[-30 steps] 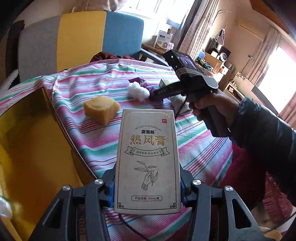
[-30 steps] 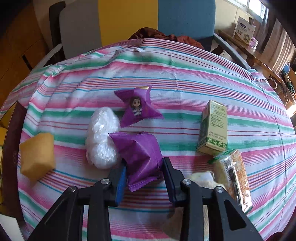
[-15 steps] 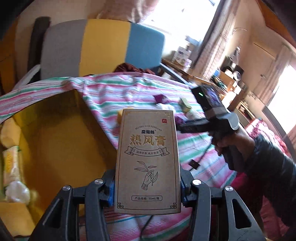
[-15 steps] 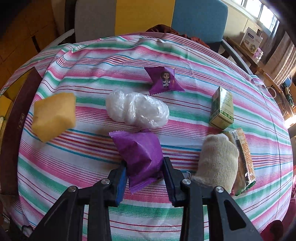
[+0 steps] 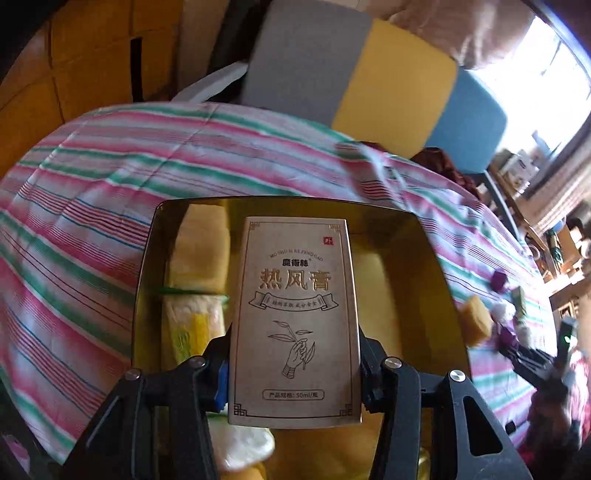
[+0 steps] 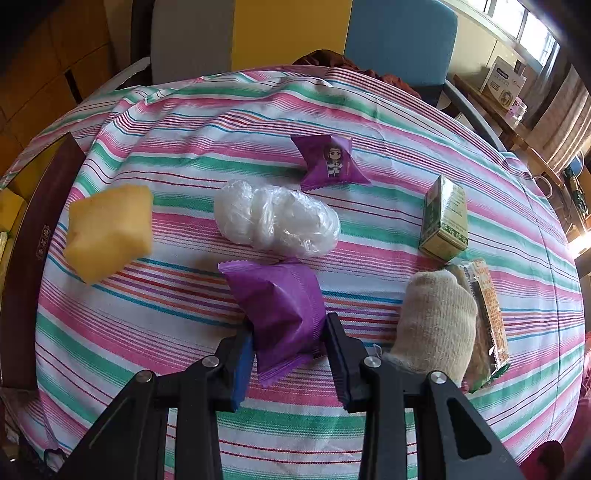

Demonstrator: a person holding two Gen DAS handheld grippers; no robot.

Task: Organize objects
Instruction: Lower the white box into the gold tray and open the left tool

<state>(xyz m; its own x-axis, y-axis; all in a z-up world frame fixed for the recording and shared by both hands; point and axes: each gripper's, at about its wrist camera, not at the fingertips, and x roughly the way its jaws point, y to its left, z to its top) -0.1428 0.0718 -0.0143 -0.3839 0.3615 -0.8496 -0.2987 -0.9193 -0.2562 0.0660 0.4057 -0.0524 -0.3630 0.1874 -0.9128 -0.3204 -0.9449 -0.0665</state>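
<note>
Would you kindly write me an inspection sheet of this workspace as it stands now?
Surface: round table under a striped cloth.
Job's things: tan carton held over the gold tin, which already holds pale packets; purple packet held above the cloth.
Clutter: yellow block, white bag, cartoon packet, green box, beige roll, snack bar.
Grippers: left gripper shut on the carton; right gripper shut on the purple packet.
Cables: nothing seen.
Surroundings: grey, yellow and blue chair; window.
</note>
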